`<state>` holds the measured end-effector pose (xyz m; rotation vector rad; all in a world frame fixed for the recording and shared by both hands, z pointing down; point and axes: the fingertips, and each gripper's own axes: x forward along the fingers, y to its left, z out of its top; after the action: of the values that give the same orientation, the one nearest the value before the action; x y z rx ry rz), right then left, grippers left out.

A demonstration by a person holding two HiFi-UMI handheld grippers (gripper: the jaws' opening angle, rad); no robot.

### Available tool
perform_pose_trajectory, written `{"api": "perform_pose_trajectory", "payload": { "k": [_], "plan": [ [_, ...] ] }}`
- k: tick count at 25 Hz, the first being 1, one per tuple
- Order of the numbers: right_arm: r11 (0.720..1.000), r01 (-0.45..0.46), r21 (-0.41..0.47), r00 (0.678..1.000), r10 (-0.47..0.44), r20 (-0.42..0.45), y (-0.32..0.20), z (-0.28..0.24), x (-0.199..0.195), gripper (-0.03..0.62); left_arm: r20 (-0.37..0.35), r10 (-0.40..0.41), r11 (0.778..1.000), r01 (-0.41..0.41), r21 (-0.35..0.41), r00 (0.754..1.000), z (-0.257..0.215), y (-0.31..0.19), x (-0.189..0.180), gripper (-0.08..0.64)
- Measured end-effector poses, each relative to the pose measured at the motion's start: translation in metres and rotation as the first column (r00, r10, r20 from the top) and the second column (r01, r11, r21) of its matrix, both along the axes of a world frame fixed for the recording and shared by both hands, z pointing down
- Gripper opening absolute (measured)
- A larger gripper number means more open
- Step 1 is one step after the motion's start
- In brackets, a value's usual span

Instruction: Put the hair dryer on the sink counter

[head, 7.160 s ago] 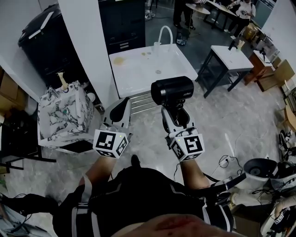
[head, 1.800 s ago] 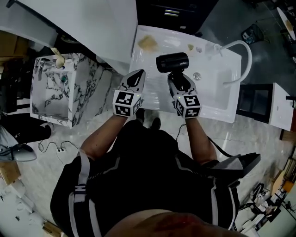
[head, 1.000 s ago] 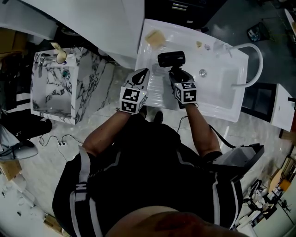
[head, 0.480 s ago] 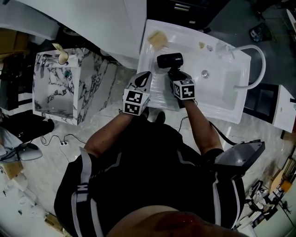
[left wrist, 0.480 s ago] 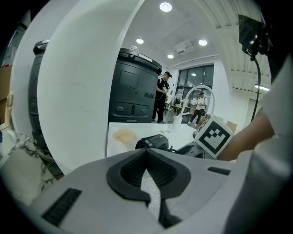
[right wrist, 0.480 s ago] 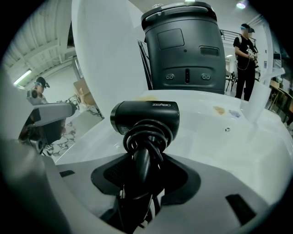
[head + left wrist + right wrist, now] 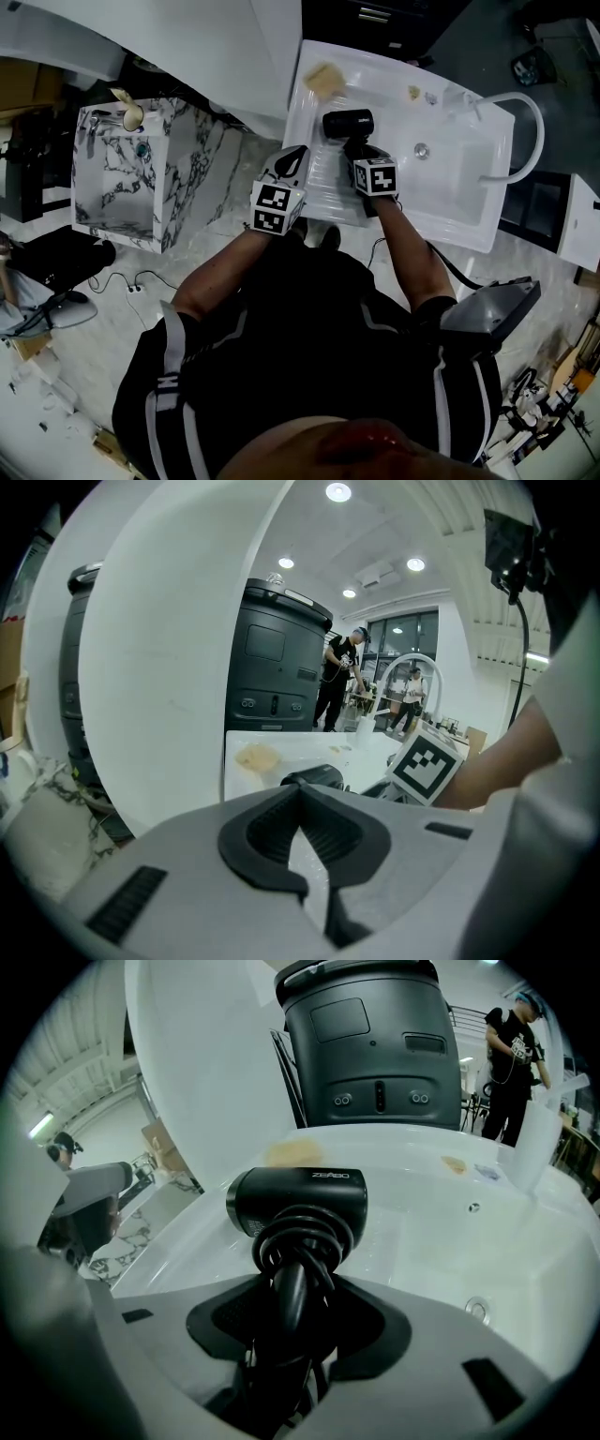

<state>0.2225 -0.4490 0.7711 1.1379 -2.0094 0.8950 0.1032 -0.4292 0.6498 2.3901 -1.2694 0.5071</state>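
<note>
The black hair dryer (image 7: 348, 124) (image 7: 298, 1206), its cord coiled round the handle, is held over the ribbed drainboard of the white sink counter (image 7: 323, 187). My right gripper (image 7: 361, 150) (image 7: 292, 1330) is shut on its handle, barrel pointing left. Whether it touches the counter I cannot tell. My left gripper (image 7: 292, 159) (image 7: 302, 834) hovers at the counter's left front edge with its jaws closed together and nothing between them. In the left gripper view the hair dryer (image 7: 314, 776) shows just past the jaws.
The sink basin (image 7: 441, 173) with a drain and a curved white faucet (image 7: 521, 141) lies to the right. A yellow sponge (image 7: 322, 77) sits at the counter's back left. A marbled box (image 7: 131, 178) stands on the floor to the left, a white column (image 7: 234, 47) behind.
Over the earlier frames the person walked up to the sink. In the last second the right gripper has carried the hair dryer a little farther over the drainboard; the left gripper stays alongside.
</note>
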Motion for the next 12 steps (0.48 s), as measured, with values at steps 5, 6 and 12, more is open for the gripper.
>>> {"api": "perform_pose_trajectory", "payload": {
  "k": [5, 6, 12],
  "plan": [
    [0.999, 0.016, -0.044, 1.000, -0.017, -0.019, 0.0032, 0.0051, -0.0031, 0.210, 0.007, 0.014, 1.000, -0.014, -0.005, 1.000, 0.0010, 0.0023, 0.0029, 0.006],
    [0.999, 0.020, -0.047, 1.000, -0.021, -0.022, 0.0032, 0.0056, -0.0039, 0.210, 0.006, 0.017, 1.000, -0.017, -0.004, 1.000, 0.0003, 0.0026, 0.0038, 0.006],
    [0.998, 0.036, -0.054, 0.997, -0.039, -0.063, 0.0032, 0.0065, -0.0059, 0.210, 0.011, 0.029, 1.000, -0.029, 0.003, 1.000, -0.0036, 0.0042, 0.0073, 0.006]
  ]
}}
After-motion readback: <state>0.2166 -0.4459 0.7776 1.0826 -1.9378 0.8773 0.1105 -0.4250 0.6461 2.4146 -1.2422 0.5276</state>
